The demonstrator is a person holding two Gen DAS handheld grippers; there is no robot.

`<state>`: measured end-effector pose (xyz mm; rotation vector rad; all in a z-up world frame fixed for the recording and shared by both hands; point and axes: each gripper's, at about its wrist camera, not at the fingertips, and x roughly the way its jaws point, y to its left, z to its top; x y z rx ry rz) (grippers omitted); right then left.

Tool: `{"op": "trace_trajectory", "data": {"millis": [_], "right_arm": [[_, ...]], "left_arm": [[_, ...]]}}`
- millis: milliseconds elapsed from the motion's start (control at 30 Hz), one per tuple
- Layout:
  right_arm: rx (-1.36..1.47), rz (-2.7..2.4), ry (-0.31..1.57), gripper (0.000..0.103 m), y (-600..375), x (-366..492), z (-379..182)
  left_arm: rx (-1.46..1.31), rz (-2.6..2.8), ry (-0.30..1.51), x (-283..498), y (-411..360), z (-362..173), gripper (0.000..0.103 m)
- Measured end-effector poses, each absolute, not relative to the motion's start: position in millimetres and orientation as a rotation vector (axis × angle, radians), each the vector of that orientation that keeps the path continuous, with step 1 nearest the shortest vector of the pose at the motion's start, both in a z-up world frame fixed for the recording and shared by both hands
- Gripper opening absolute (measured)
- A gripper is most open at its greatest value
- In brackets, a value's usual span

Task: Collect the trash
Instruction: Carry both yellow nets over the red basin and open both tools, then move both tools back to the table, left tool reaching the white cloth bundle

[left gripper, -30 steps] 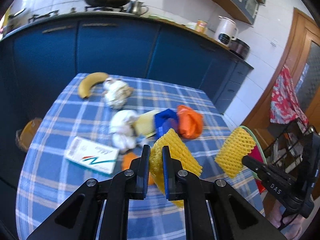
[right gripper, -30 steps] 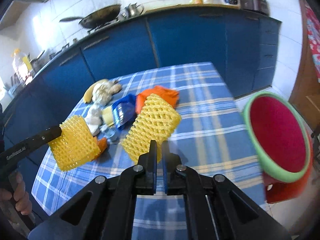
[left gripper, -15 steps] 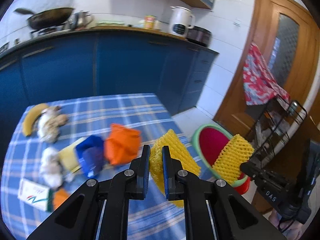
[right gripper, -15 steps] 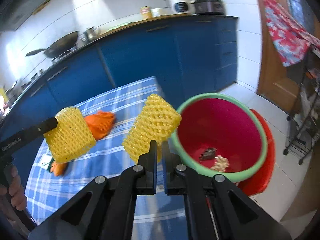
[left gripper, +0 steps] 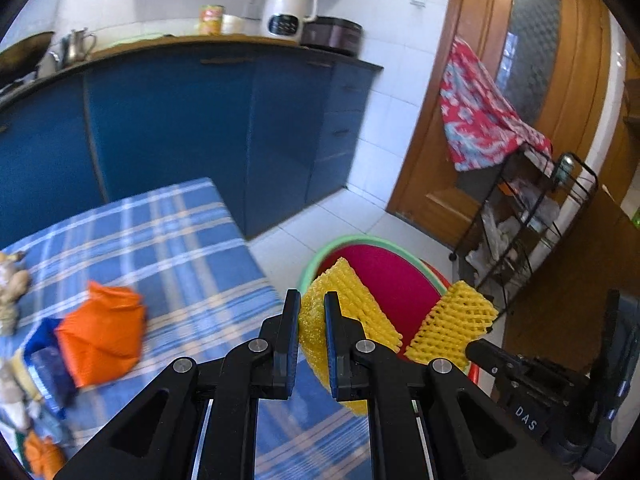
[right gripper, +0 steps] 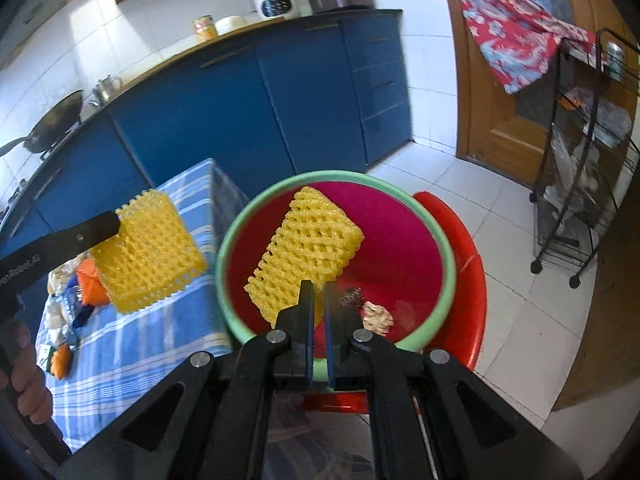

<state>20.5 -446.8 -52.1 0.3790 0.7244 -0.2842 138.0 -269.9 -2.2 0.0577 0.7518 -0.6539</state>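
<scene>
My left gripper (left gripper: 311,304) is shut on a yellow foam fruit net (left gripper: 360,308), held at the table's right edge near the red basin (left gripper: 384,264) with a green rim. My right gripper (right gripper: 318,292) is shut on a second yellow foam net (right gripper: 312,236) and holds it above the basin (right gripper: 400,240). The left gripper's net also shows in the right wrist view (right gripper: 148,248), over the table edge. The right gripper's net shows in the left wrist view (left gripper: 452,320). Two scraps (right gripper: 376,316) lie in the basin.
The blue plaid table (left gripper: 168,248) carries an orange wrapper (left gripper: 100,332), a blue packet (left gripper: 44,360) and other trash at the left. The basin sits on a red stool (right gripper: 468,256). A black wire rack (right gripper: 580,152) stands right; blue cabinets (right gripper: 260,112) behind.
Both grippers have swung right from over the table to the basin, each carrying its net. The right net now hangs over the basin; the left net is at the table edge.
</scene>
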Motion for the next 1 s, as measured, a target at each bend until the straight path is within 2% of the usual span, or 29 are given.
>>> {"op": "trace_trajectory", "data": {"millis": [200, 267, 333, 400, 467, 1000], "right_arm": [[0.398, -0.312, 0.744, 0.009, -465, 22, -66], [0.4, -0.317, 0.749, 0.009, -468, 23, -69], [0.401, -0.318, 0.75, 0.012, -469, 23, -71], [0.404, -0.319, 0.748, 0.017, -469, 23, -72], [0.414, -0.319, 0.742, 0.028, -470, 23, -72], [0.426, -0.29, 0.681, 0.032, -451, 0, -47]], "left_arm": [[0.074, -0.685, 0.778, 145, -298, -16, 0.013], [0.084, -0.69, 0.782, 145, -301, -18, 0.017], [0.089, -0.688, 0.784, 145, -304, -19, 0.033], [0.087, -0.681, 0.782, 145, -303, -19, 0.043], [0.091, -0.682, 0.778, 144, -303, -18, 0.043], [0.032, -0.622, 0.756, 128, -254, 2, 0.046]]}}
